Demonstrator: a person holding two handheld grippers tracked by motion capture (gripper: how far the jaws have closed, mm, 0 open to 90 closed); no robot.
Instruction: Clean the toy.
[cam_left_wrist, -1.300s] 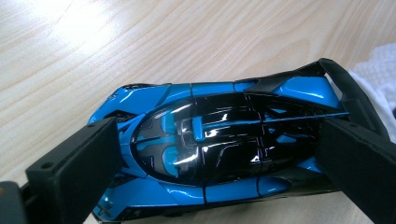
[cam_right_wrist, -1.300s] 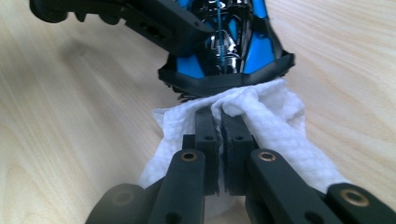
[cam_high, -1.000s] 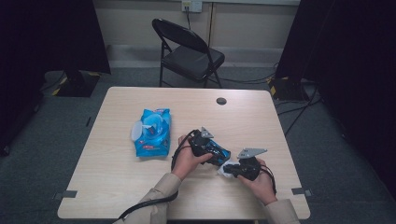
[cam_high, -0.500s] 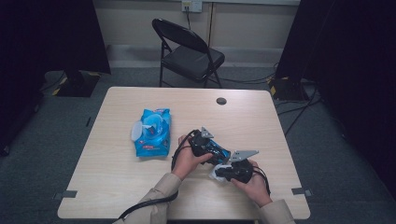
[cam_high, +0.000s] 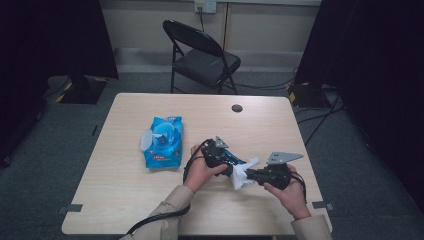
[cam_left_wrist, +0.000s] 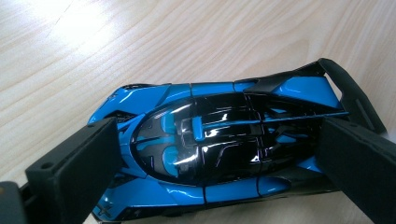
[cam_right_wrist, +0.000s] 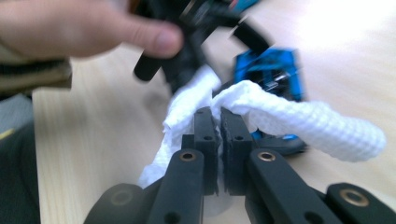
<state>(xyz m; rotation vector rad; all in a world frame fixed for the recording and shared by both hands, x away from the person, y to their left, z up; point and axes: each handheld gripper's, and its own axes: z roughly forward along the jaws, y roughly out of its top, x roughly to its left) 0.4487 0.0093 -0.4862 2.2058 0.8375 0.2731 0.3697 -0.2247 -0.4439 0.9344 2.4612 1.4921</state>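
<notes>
A blue and black toy car (cam_left_wrist: 210, 140) sits between the jaws of my left gripper (cam_left_wrist: 212, 158), which is shut on its sides just above the wooden table (cam_left_wrist: 140, 42). In the high view the left gripper (cam_high: 231, 159) holds the car (cam_high: 243, 161) near the table's front right. My right gripper (cam_right_wrist: 219, 119) is shut on a white wet wipe (cam_right_wrist: 299, 123), which lies against the car (cam_right_wrist: 273, 70). The high view shows the right gripper (cam_high: 251, 175) pointing left, with the wipe (cam_high: 239, 176) bunched at the car's near side.
A blue pack of wipes (cam_high: 162, 142) with its lid flipped open lies left of the hands. A small dark cap (cam_high: 237, 108) sits on the table (cam_high: 150, 200) near the far edge. A black folding chair (cam_high: 202, 57) stands behind the table. Cables trail from both grippers.
The right gripper with the wipe slid a little left along the car, then back right and slightly up. The left gripper and car have hardly moved.
</notes>
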